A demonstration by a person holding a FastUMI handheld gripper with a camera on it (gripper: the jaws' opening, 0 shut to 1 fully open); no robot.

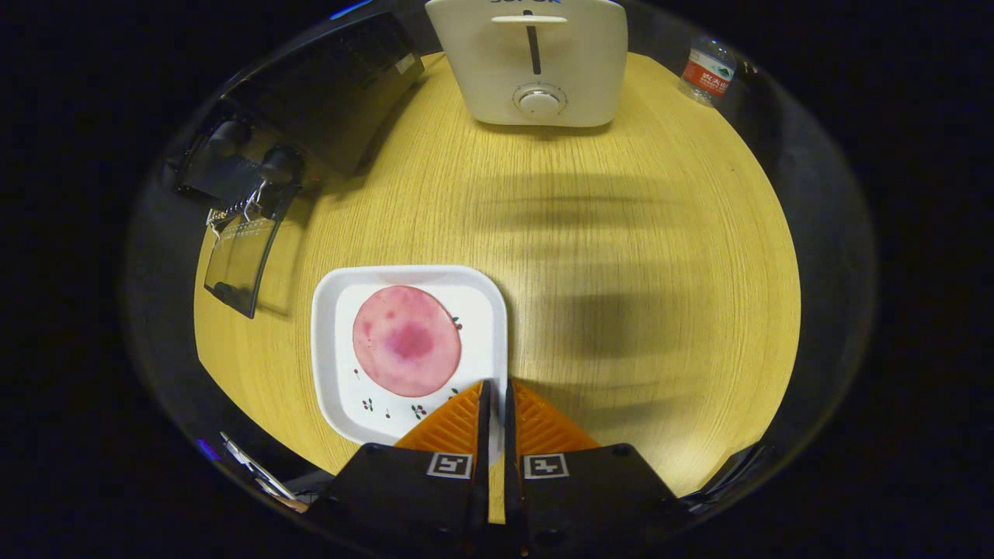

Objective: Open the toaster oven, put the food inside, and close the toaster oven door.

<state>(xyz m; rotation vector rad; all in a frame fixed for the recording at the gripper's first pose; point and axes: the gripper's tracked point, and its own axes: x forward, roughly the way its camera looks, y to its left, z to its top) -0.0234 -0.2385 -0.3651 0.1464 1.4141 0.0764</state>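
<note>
1. Wood-grain table (621, 256) under the gripper (495, 386), aimed forward and down; fingers nearly together, narrow slit, holding nothing.
2. Fingertips sit at the near right rim of the white plate (334, 373); touching it or not, can't tell.
3. Pink round food slice (406, 340) lies on the plate, left of the fingers.
4. Black toaster oven (326, 101) far left at the table edge, door (237, 264) seemingly hanging open.
5. White toaster (536, 62) straight ahead, bottle (707, 71) far right; open tabletop between.
</note>
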